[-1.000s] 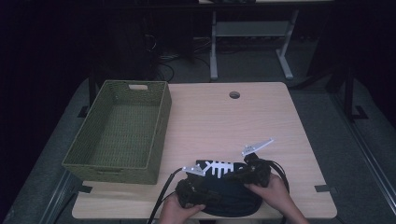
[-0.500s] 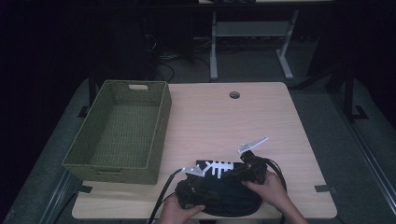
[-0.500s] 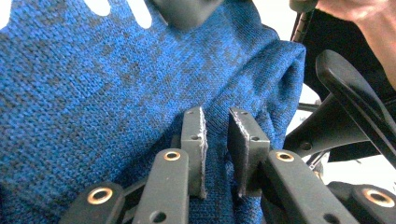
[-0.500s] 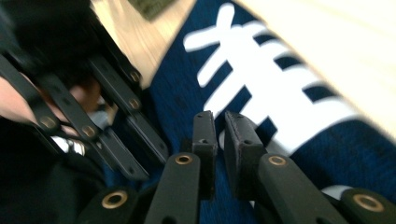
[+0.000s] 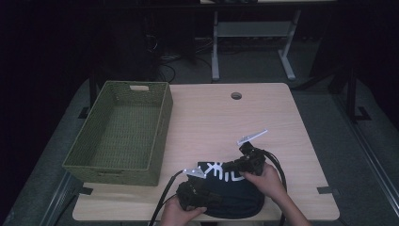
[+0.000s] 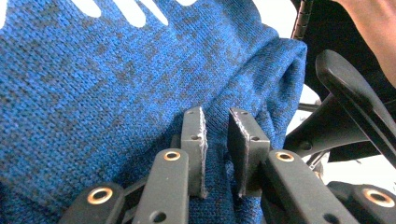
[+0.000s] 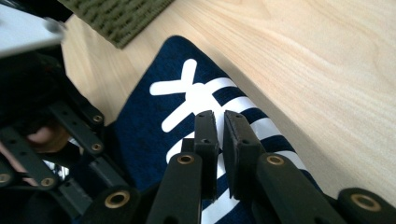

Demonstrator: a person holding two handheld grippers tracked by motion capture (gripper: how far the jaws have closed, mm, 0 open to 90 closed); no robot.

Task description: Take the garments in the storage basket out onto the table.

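Setting: dark room; light wooden worktop [image 5: 263, 122] with a cable hole near its far edge.
Garment: dark blue knit cloth [image 5: 235, 195] with white print, bunched at the near edge of the worktop, directly under both hand-held grippers.
Basket: green woven basket [image 5: 160, 127], empty as far as its floor shows, standing to the left of the left hand-held gripper and apart from the cloth.
Left hand-held gripper [image 6: 217, 135]: jaws drawn close with a fold of the cloth between the pads; judged a pinch on the near-left part of the bundle.
Right hand-held gripper [image 7: 218, 122]: jaws have just been closing and now stand nearly together over the white print; a thin layer of cloth appears caught between them, though the contact is partly hidden by the jaws.
Relative placement: right hand-held gripper lies beyond and to the right of the left one; the cloth spans the gap between them.
Done: cloth gathered into a compact bundle; both hand-held grippers engaged on it.
Left: cloth not yet lifted off the worktop; transfer leftward and away from the person into the basket not begun.
Progress estimate: early to middle; grasp stage.
Caution: a thin pinch may slip on lifting.
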